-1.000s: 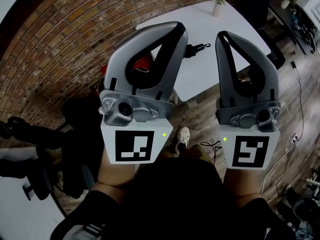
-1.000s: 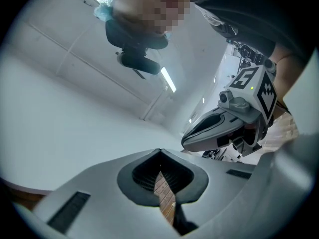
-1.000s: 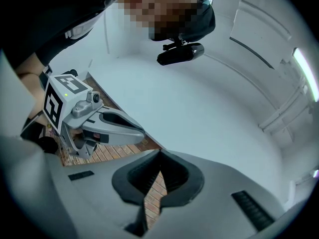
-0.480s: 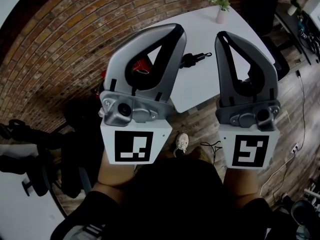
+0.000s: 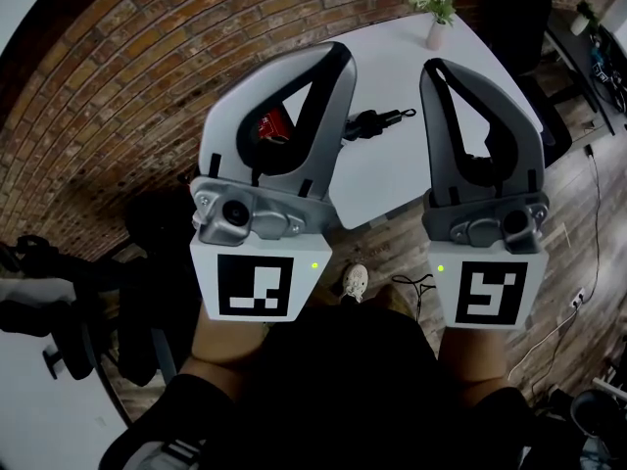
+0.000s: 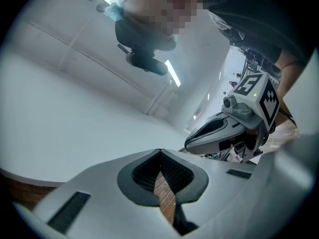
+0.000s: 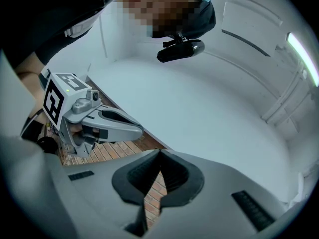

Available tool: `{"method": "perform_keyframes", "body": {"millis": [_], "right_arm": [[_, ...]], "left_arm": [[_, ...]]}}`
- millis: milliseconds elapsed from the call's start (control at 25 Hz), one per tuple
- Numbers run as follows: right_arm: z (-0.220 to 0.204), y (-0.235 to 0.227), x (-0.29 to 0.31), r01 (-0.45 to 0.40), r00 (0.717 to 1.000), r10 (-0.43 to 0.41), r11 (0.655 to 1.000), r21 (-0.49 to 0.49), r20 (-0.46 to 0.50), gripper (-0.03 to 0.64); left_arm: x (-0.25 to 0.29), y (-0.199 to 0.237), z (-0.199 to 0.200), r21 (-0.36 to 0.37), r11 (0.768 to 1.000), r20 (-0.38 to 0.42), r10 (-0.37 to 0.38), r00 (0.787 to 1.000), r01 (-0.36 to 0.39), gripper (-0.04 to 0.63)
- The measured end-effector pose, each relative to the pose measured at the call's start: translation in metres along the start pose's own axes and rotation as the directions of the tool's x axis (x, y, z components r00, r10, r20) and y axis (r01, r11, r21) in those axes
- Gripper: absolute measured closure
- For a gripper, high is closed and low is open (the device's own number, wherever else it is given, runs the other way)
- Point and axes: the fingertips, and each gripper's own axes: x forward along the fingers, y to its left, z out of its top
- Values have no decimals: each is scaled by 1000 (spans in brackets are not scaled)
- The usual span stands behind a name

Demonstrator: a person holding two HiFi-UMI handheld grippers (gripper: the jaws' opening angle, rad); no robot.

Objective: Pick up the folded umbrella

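Both are clenched on nothing: the left hand-held gripper (image 6: 160, 151) and the right hand-held gripper (image 7: 160, 152) each show, in their own views, pads met at the tips, with only brick wall (image 6: 165, 198) in the slit below. Only the head view shows the folded umbrella (image 5: 364, 124). It lies black on the white tabletop (image 5: 392, 169) at 12 o'clock between them, apart from both. The tabletop's near edge crosses the gap below it. A flower vase (image 5: 436, 29) stands at 1 o'clock by the far edge, with bare top between.

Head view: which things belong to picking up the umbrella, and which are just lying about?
For the job:
folded umbrella
left claw
right claw
white table

Just lying about:
flower vase
red object
floor cable
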Motion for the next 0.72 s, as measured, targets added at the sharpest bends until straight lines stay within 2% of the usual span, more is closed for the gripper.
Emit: {"method": "perform_keyframes", "body": {"millis": [320,720], "right_arm": [[-8,-5,3,-6,1000,5,1000,11,8,589],[-23,-15,0,-6,1000,6,1000,15,-2,589]], "left_arm": [[10,-5,-2,27,1000,-12,-14,1000,14,586],[23,-18,-12,15,999,-15,-36,999,37,586]]}}
